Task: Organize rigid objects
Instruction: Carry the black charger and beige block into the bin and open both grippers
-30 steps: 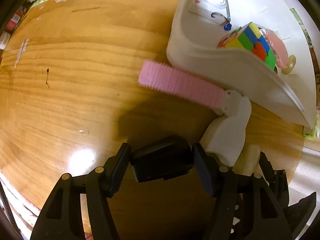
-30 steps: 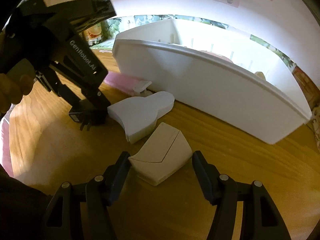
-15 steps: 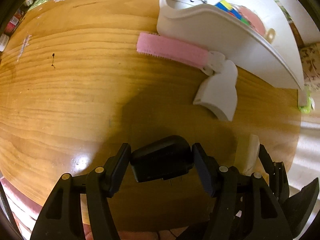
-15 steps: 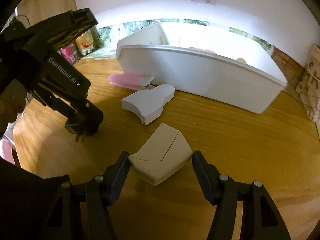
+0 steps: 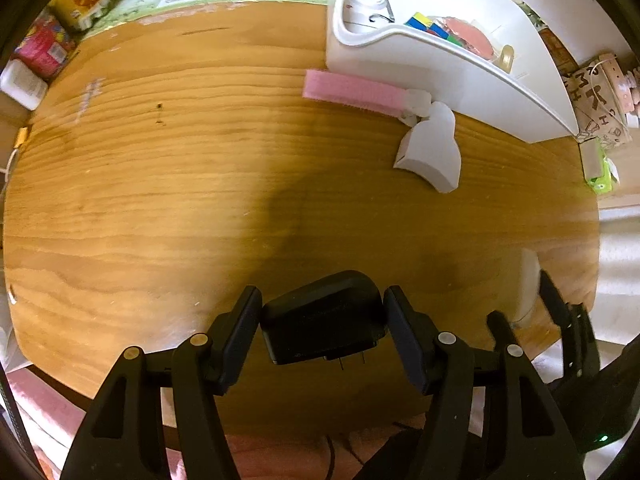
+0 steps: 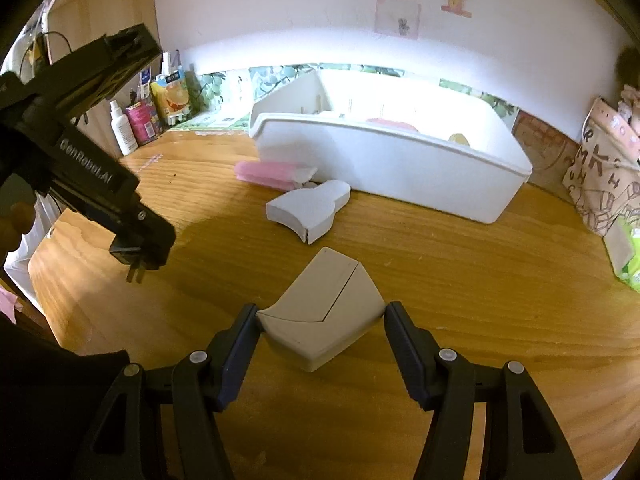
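My left gripper [image 5: 323,324] is shut on a black plug adapter [image 5: 324,316] and holds it above the wooden table [image 5: 160,184]; it also shows in the right wrist view [image 6: 138,254] at the left. My right gripper [image 6: 320,324] is shut on a beige wedge-shaped case [image 6: 324,312], held above the table. A white bin [image 6: 384,168] stands at the back with a white camera [image 5: 366,0], a colour cube [image 5: 424,24] and a pink item [image 5: 466,36] inside. A pink strip [image 5: 354,90] and a white bottle-shaped block [image 5: 432,148] lie in front of the bin.
Bottles and snack packs [image 6: 148,116] stand at the table's back left. A patterned paper bag [image 6: 604,176] and a green pack [image 6: 628,256] stand at the right. The table's front edge [image 5: 120,372] is near my left gripper.
Both grippers have pulled back and up from the bin with their objects still held. The bin, strip and block now look farther away.
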The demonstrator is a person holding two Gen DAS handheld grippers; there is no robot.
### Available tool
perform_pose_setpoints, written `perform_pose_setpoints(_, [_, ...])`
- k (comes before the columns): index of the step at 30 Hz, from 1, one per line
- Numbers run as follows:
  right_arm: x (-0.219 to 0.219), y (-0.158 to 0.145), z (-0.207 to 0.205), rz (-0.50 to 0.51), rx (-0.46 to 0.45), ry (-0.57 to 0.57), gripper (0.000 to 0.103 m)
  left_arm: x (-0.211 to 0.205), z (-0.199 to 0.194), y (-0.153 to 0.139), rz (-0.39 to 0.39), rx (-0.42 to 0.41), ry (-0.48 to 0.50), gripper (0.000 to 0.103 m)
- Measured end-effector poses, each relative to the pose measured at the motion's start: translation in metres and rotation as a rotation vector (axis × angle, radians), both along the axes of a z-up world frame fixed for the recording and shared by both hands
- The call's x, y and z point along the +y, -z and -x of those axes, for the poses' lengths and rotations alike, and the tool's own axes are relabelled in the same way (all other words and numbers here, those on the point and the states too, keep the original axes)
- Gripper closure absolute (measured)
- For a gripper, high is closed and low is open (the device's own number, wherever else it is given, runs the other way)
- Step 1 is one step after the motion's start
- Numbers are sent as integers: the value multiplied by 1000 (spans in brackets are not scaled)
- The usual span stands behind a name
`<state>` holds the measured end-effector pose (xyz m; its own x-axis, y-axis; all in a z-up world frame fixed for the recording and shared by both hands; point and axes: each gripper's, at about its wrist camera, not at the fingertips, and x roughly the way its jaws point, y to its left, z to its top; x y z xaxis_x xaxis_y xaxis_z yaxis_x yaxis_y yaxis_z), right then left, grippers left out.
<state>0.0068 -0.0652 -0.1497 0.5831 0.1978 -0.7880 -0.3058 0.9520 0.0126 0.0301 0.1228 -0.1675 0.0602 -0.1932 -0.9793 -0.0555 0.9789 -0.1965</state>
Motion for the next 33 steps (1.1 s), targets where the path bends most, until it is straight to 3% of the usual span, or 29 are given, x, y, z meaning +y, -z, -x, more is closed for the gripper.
perform_pose_setpoints(10, [8,-25,-3,-3,-36,-48,39,20,20,-34,7,-55,-59,36])
perform_pose_setpoints(18, [2,-46,-24,-12,-97,-104,39,16,-19,-49,-13,-110,-111,36])
perform_pose_setpoints(33, [-17,-83,-82,-72,-207,-201,38,-21,-56,-113,-54,-272,-119,36])
